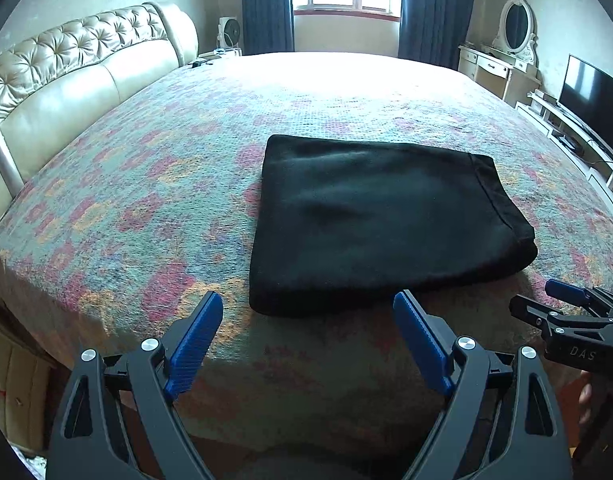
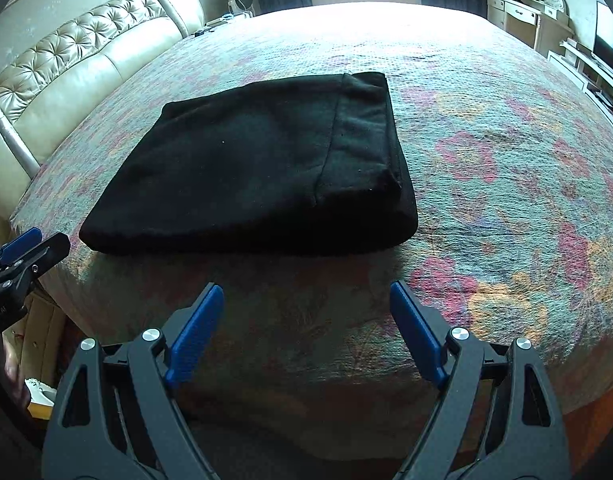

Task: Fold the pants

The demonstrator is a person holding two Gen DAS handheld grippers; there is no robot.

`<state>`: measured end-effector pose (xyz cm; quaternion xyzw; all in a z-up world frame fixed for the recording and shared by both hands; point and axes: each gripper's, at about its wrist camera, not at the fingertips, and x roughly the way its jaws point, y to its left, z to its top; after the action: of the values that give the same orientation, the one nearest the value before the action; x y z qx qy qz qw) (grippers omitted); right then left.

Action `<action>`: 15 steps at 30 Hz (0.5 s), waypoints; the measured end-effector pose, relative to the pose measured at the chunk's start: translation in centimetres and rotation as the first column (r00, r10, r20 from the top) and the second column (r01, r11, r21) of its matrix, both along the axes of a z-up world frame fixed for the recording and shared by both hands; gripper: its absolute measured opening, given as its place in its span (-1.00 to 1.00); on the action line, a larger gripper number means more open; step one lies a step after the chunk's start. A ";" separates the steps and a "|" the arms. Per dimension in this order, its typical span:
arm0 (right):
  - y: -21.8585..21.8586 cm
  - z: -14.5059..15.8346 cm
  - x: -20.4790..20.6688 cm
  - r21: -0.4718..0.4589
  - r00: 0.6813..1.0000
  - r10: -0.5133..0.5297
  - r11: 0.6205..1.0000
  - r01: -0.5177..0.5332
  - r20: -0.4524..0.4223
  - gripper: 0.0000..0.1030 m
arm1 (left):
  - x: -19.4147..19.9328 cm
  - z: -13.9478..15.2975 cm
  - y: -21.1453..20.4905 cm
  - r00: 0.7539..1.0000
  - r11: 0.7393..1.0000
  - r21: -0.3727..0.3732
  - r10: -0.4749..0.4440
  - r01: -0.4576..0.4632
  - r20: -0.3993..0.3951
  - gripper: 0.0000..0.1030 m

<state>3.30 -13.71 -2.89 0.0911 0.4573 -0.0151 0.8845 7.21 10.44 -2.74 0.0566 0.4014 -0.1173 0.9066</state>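
We see the black pants [image 1: 382, 220] lying folded into a compact rectangle on the patterned bedspread [image 1: 154, 184], close to the near edge of the bed. From the left wrist camera the bundle sits at about one o'clock of the left gripper [image 1: 308, 320], just beyond its fingertips and not touching them. That gripper's blue-padded jaws stand wide apart with nothing between them.

From the right wrist camera the pants [image 2: 258, 172] lie at about eleven o'clock of the right gripper [image 2: 306, 312], with a hemmed band running along their right side. This gripper too is spread wide and holds nothing; a strip of bedspread [image 2: 506, 184] separates it from the cloth.

Each camera catches the other tool: the right gripper [image 1: 574, 312] at three o'clock in the left view, the left gripper [image 2: 22, 256] at nine o'clock in the right view.

A tufted cream headboard [image 1: 78, 64] runs along the bed at ten o'clock, and a television [image 1: 594, 100] stands at two o'clock.
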 end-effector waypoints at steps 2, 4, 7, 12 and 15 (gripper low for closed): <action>-0.1 -0.1 0.1 0.000 1.000 0.000 1.000 0.000 -0.002 0.64 | 0.1 -0.1 0.0 1.000 1.000 0.002 0.004 -0.004 -0.004 0.67; -0.1 -0.2 0.1 0.004 1.000 0.001 1.000 -0.001 -0.006 0.64 | 0.2 -0.1 0.1 1.000 1.000 0.002 0.008 -0.008 -0.008 0.67; 0.0 -0.4 0.1 0.005 1.000 0.003 1.000 -0.003 -0.011 0.64 | 0.2 -0.1 0.1 1.000 1.000 -0.005 0.011 -0.011 -0.010 0.67; 0.1 -0.6 0.2 0.009 1.000 0.009 1.000 -0.009 -0.019 0.64 | 0.2 0.3 0.0 1.000 1.000 -0.007 0.010 -0.010 0.010 0.67; 0.1 -0.7 0.2 0.010 1.000 0.010 1.000 -0.010 -0.020 0.64 | 0.2 0.2 -0.1 1.000 1.000 0.003 0.005 -0.005 0.014 0.67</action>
<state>3.48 -13.59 -3.59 0.0933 0.4667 -0.0094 0.8795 7.39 10.31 -2.57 0.0577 0.3954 -0.1141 0.9096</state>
